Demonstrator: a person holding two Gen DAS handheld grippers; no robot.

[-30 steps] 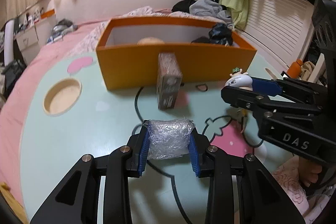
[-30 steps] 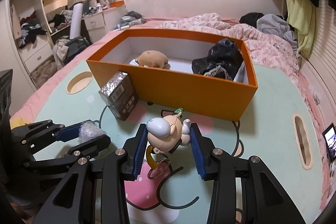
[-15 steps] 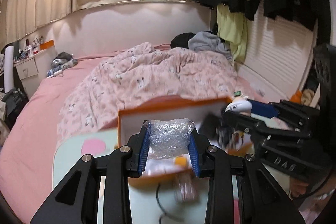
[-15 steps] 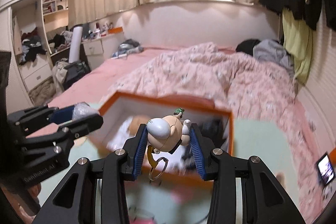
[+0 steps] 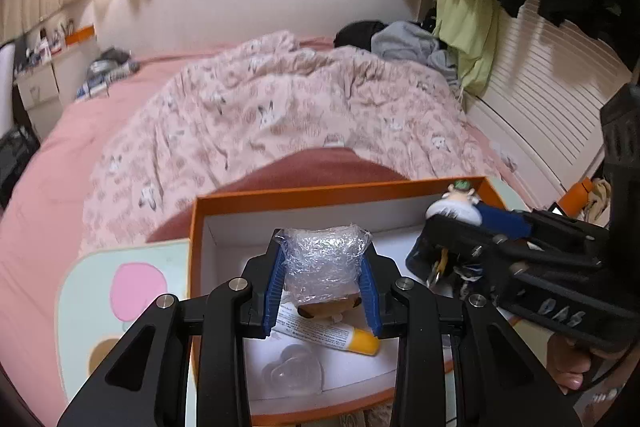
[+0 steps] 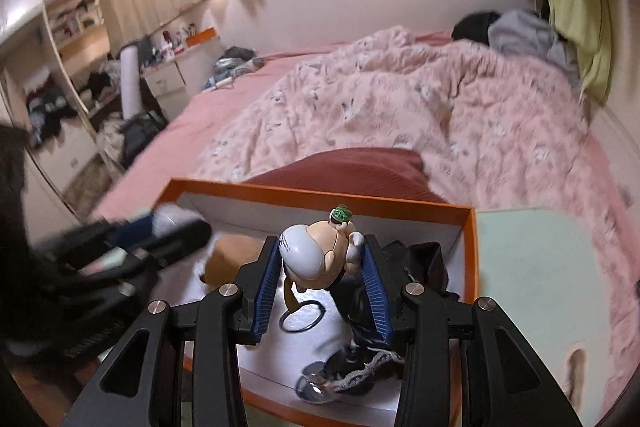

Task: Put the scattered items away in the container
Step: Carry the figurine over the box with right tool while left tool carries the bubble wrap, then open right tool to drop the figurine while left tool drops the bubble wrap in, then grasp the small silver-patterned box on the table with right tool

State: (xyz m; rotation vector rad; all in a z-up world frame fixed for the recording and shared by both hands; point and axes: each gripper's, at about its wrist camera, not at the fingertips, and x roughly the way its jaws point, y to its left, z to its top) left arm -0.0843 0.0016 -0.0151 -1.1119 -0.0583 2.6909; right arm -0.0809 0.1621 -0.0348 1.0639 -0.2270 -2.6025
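Left wrist view: both tongs are hanging over the orange box [image 5: 320, 193], each carrying something to drop in

Left gripper [image 5: 323, 283] is clamping a plastic-wrapped bundle [image 5: 323, 261] above the tube [image 5: 332, 337] and brown plush [image 6: 228, 259]; beside it, right gripper [image 6: 322, 285] is pinching the keychain figurine [image 6: 316, 255], its ring [image 6: 302, 321] dangling over the black bag [image 6: 420, 263], apparently held high to clear the walls

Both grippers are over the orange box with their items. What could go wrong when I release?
The figurine hangs above the black bundle and a metal piece; it may bounce or snag its ring. The wrapped bundle would land on the tube and brown toy. The grippers sit close together and might collide.
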